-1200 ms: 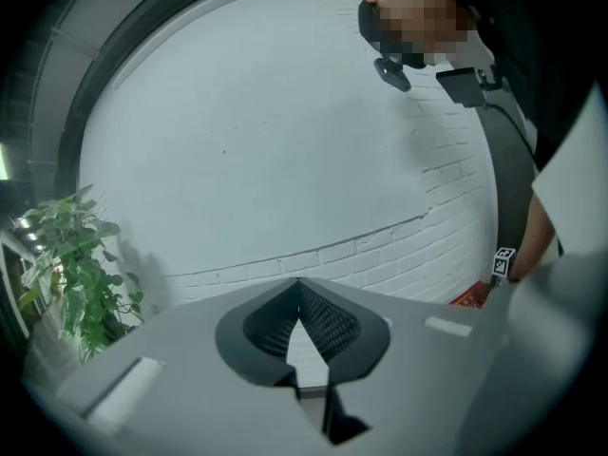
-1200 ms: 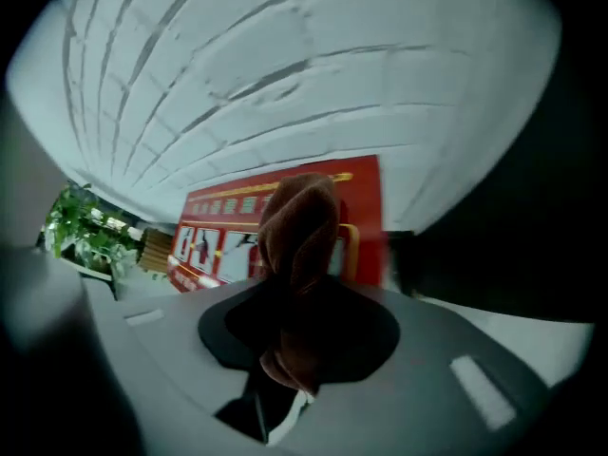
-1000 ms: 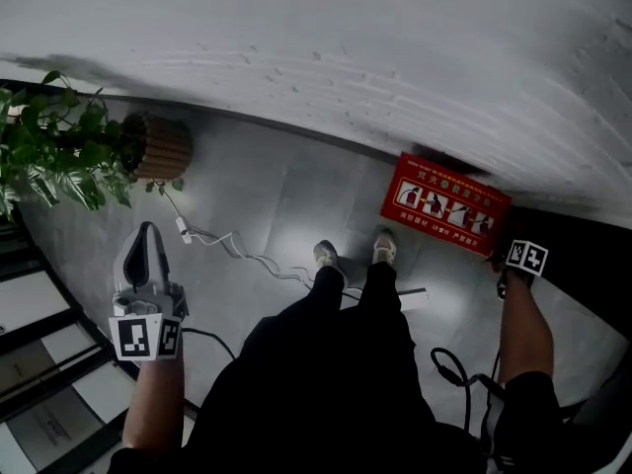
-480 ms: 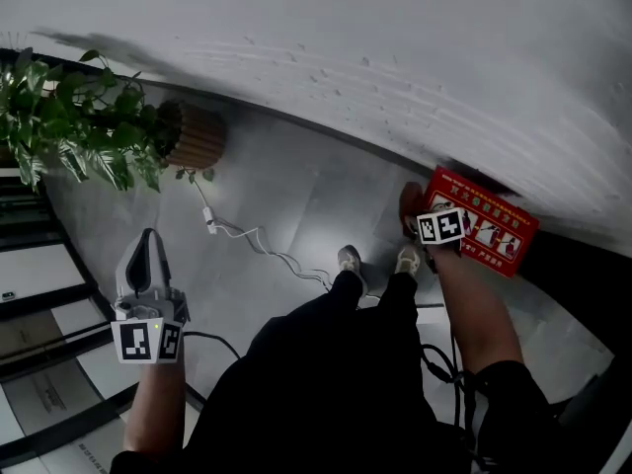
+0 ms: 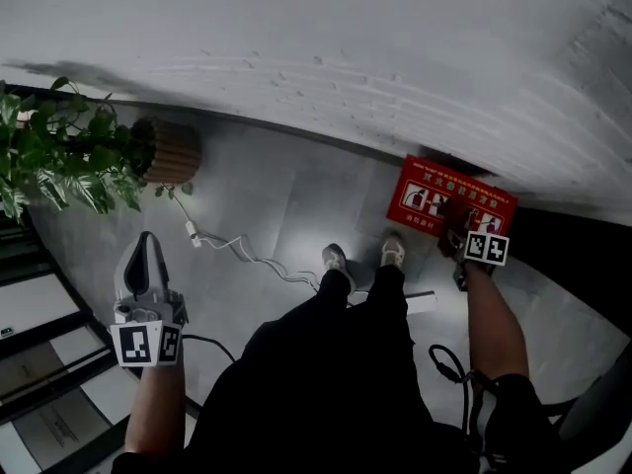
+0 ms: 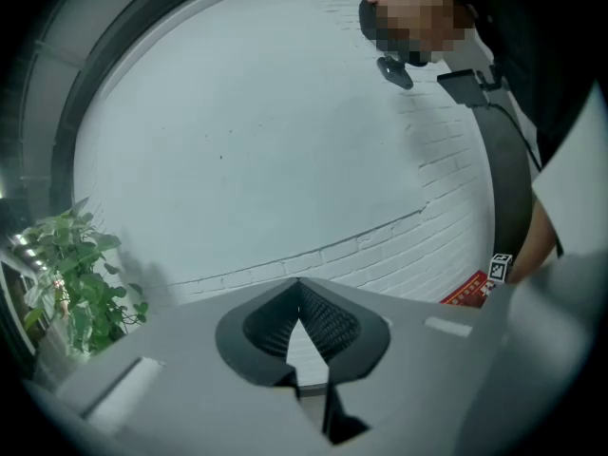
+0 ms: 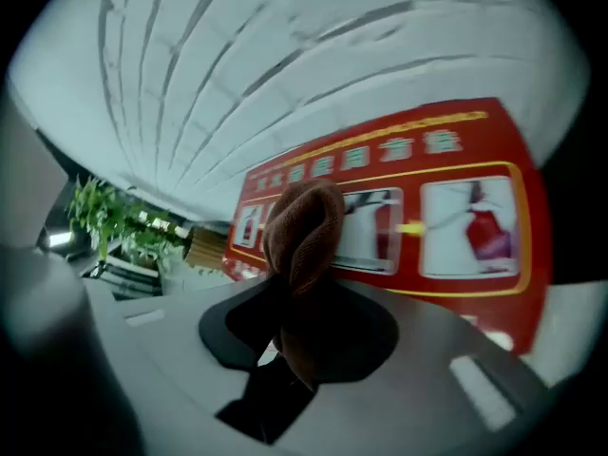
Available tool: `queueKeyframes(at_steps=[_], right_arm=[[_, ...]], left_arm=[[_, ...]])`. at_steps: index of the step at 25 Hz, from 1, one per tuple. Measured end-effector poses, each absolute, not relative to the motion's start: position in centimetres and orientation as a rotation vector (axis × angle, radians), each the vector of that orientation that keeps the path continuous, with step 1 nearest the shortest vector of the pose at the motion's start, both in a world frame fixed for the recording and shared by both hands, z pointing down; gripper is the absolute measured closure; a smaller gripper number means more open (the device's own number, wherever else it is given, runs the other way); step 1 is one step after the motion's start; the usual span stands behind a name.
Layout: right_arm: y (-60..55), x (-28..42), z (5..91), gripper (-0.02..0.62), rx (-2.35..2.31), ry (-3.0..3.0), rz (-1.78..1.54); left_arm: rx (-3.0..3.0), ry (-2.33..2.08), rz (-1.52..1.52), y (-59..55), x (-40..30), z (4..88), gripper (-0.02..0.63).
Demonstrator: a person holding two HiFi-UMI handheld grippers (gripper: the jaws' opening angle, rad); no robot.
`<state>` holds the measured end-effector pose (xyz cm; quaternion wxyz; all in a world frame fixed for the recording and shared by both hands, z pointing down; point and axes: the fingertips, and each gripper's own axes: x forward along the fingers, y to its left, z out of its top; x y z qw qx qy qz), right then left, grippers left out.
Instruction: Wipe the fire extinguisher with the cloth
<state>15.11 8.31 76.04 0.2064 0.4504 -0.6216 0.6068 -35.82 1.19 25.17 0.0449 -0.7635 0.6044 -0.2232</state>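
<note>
The cloth (image 7: pixel 302 231) in your right gripper (image 7: pixel 300 264) is a brown, looped-pile fabric, soft and matt, bunched into folds. Both gripper shells look like smooth, matt grey plastic; on your left gripper (image 6: pixel 299 283) the inner pads (image 6: pixel 325 323) are dark and finely ribbed. The red box (image 7: pixel 456 207) ahead of you has a smooth front with printed picture panels and a slight sheen. The wall (image 5: pixel 346 57) is white-painted brick, rough and matt, its mortar lines showing through the paint. The floor (image 5: pixel 286 205) is grey tile, smooth enough to throw back a pale glare. The plant pot (image 5: pixel 170 151) has a ribbed, wood-coloured side, and the white cable (image 5: pixel 242 253) looks plastic-sheathed.
</note>
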Motion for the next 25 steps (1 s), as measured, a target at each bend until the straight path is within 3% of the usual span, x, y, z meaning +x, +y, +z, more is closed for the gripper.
queueKeyframes(at_steps=[6, 10, 15, 21, 25], right_arm=[[15.5, 31.0, 75.9, 0.497, 1.65, -1.331, 1.708], [17.6, 34.1, 74.8, 0.498, 1.735, -1.211, 1.604], [6.1, 22.4, 71.2, 0.497, 1.503, -1.709, 1.332], [-7.6, 4.6, 70.6, 0.495, 1.121, -2.064, 1.287], [-9.7, 0.8, 73.9, 0.495, 0.991, -1.984, 1.285]], left_arm=[[-2.414, 1.81, -0.612, 0.1, -33.7, 26.4, 0.606], [-2.395, 1.858, -0.593, 0.7, -34.9, 26.8, 0.606], [-2.356, 1.955, -0.605, 2.3, -36.8, 27.2, 0.606], [-2.213, 2.015, -0.711, 5.0, -38.9, 24.8, 0.606], [-2.127, 2.069, -0.793, 7.4, -40.8, 23.7, 0.606]])
